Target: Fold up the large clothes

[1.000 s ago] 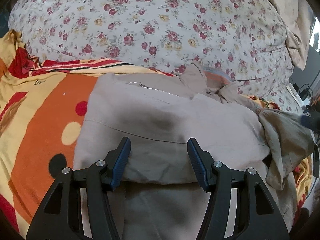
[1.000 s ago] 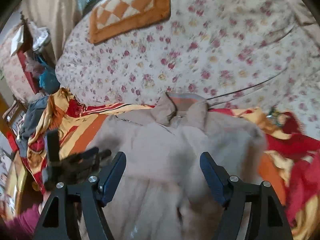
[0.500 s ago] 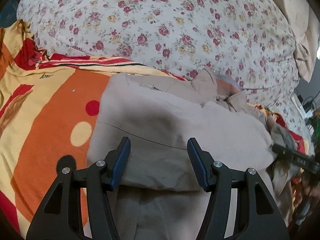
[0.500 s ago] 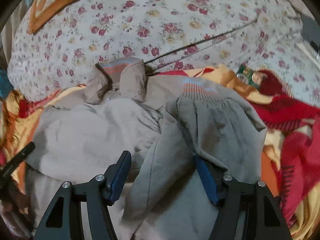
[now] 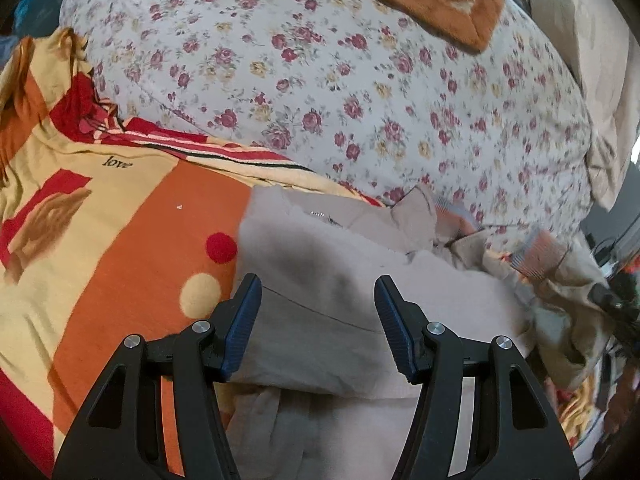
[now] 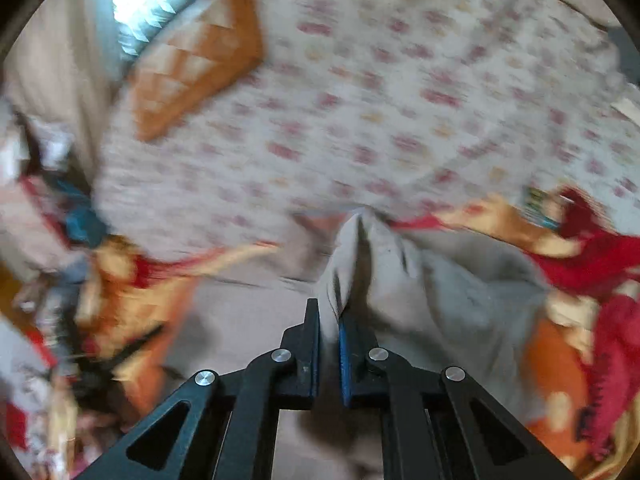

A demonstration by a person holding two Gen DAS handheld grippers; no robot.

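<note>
1. Behind everything sits a big flowery quilt [image 5: 360, 80], and in front of it lies an orange and yellow blanket [image 5: 120, 240].
2. On that blanket rests the beige jacket [image 5: 340, 300], partly folded.
3. Half a second ago the right gripper [image 6: 329, 320] had wide fingers. Now they are pinched on a fold of the jacket, though that view is blurry, so it seems to be lifting.
4. That likely means the next fold is starting.
5. Over the jacket, the left gripper [image 5: 318, 300] stays wide apart, holding nothing.
</note>
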